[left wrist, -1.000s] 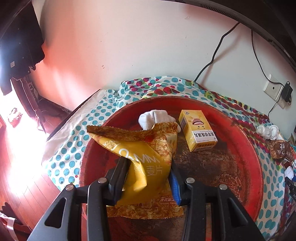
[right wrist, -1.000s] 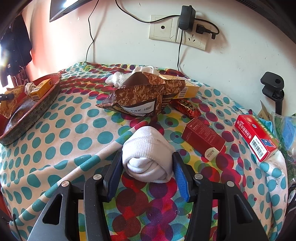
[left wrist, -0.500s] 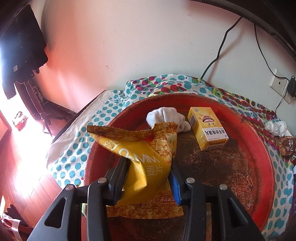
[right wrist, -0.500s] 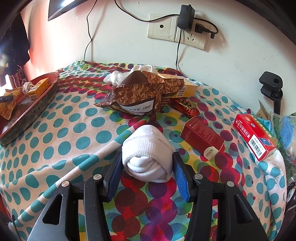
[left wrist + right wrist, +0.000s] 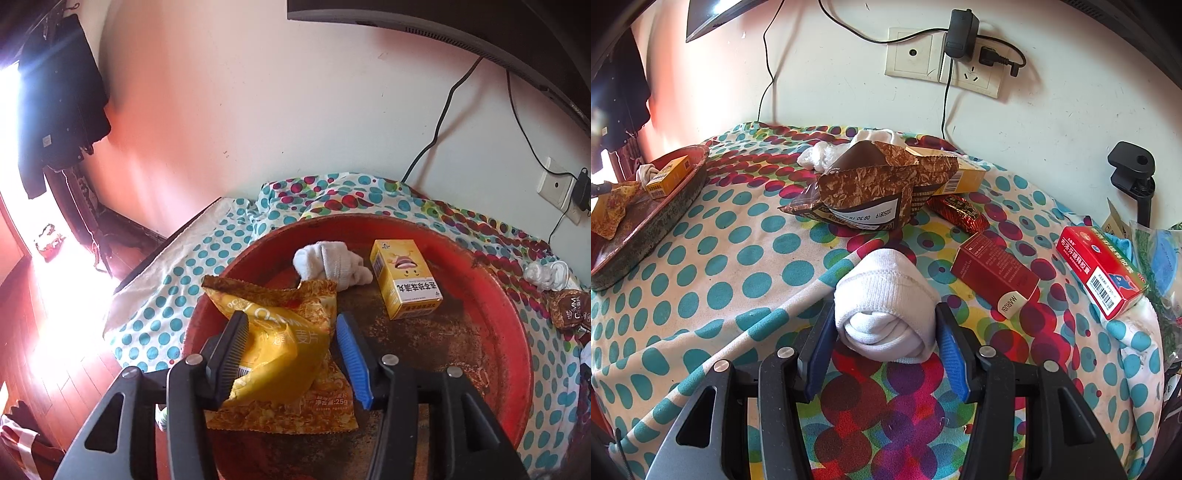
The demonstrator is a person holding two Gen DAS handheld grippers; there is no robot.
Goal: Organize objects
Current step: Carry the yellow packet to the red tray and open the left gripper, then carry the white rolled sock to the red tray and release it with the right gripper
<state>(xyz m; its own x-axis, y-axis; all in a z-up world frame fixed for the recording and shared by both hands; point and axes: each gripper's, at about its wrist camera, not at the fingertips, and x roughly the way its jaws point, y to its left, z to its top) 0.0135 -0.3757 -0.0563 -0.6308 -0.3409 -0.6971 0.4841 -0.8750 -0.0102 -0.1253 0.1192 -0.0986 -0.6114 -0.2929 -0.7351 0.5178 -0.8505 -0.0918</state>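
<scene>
My left gripper (image 5: 291, 325) is open over the red round tray (image 5: 517, 332). The yellow snack packet (image 5: 280, 343) lies in the tray between the spread fingers, with a gap beside the blue right finger. A white rolled sock (image 5: 328, 262) and a yellow box (image 5: 404, 277) lie further back in the tray. My right gripper (image 5: 884, 317) is shut on a white rolled sock (image 5: 886, 306), low over the dotted cloth (image 5: 720, 258). The tray shows at the left of the right wrist view (image 5: 665, 214).
On the cloth lie a brown foil packet (image 5: 871, 192), a dark red box (image 5: 993, 277), a red medicine box (image 5: 1100, 273), a red wrapper (image 5: 960, 210) and white socks (image 5: 827, 157). A wall socket (image 5: 945, 59) with cables is behind. The table edge and wooden floor (image 5: 55, 332) lie left.
My left gripper has opened and let go of the yellow packet, which now rests in the tray, and has drawn back a little. My right gripper still holds the sock, almost unmoved.
</scene>
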